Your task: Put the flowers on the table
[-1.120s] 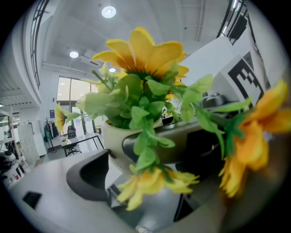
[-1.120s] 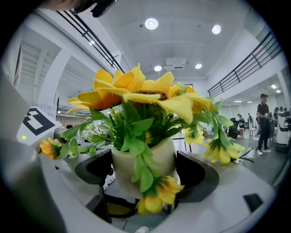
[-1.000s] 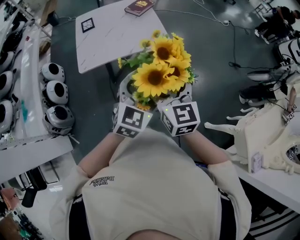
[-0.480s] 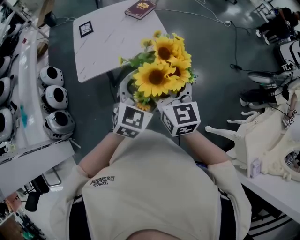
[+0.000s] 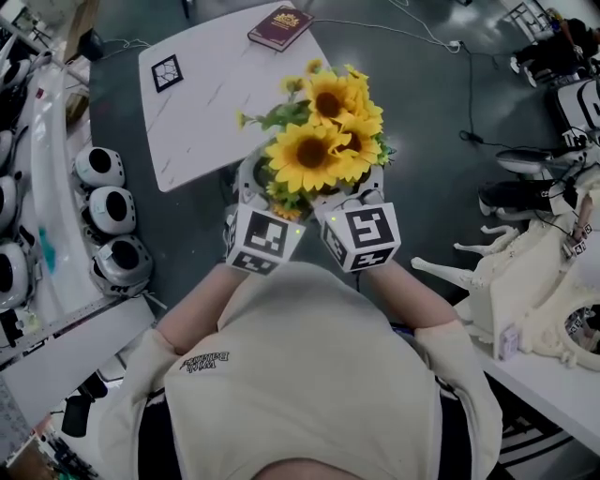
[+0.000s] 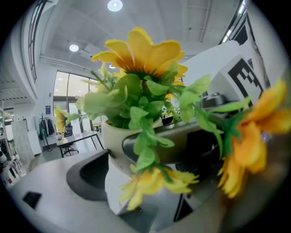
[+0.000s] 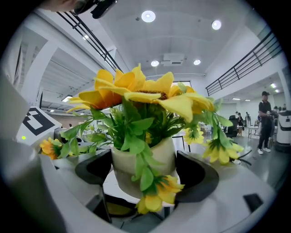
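The left gripper (image 6: 136, 169) and the right gripper (image 7: 145, 176) sit side by side before the person's chest. Each has its jaws pinching the round cream pot (image 7: 159, 157) of yellow sunflowers (image 5: 314, 150), which is upright in the air just short of the white counter (image 5: 225, 103). Farther off on the counter lie a square black-and-white marker (image 5: 168, 72) and a dark red book (image 5: 281, 26).

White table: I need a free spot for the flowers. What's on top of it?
A dark red book lies at the far edge of the white table, a square marker near its left corner. The sunflower pot hides the near corner.
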A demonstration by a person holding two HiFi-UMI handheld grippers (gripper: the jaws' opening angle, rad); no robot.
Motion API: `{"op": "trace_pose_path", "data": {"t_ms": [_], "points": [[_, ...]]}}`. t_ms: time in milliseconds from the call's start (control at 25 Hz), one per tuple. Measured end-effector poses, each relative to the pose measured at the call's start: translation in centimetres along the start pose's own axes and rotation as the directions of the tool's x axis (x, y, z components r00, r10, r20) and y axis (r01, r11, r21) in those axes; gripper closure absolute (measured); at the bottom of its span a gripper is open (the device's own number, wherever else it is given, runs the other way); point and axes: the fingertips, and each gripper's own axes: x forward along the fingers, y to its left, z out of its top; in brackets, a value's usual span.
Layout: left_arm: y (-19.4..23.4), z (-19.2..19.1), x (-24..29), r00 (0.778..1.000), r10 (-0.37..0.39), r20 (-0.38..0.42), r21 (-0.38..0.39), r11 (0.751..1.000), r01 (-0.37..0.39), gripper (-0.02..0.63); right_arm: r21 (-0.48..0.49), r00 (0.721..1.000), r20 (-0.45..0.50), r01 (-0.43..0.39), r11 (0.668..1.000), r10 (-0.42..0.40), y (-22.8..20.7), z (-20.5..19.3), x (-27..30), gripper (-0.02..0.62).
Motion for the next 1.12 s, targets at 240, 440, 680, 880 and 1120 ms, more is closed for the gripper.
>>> {"op": "trace_pose_path", "data": {"t_ms": [240,440,680,880,1120], "points": [[4.2,0.9,2.2,1.0,-0.017,0.011,0.017,1.0,0.017,0.169,-0.006,1.0,0.012,0.024,1.0,-0.024,-1.2,1.6,4.3,0.137],[8.6,2.3,4.3,0.999,-0.041,0.021,0.036,0.999,0.04,0.169,-0.005,0.999,0.012,0.046,0.999,-0.046,-2.4,3.4,8.8,0.137],[9.6,2.1,5.1,0.998,-0.053,0.028,0.054,0.997,0.051,0.169,-0.008,0.997,0.031,0.069,0.998,-0.069,-3.0,3.6,9.8,0.137],[9.7,1.7,5.6,0.998,-0.06,0.033,0.059,0.997,0.058,0.169,-0.008,0.996,0.032,0.081,0.997,-0.081,-3.3,3.1,10.1,0.138],[12.4,2.6,7.7,0.998,-0.065,0.027,0.049,0.997,0.064,0.169,-0.009,0.997,0.015,0.081,0.997,-0.08,-4.7,4.2,13.2,0.138]]}}
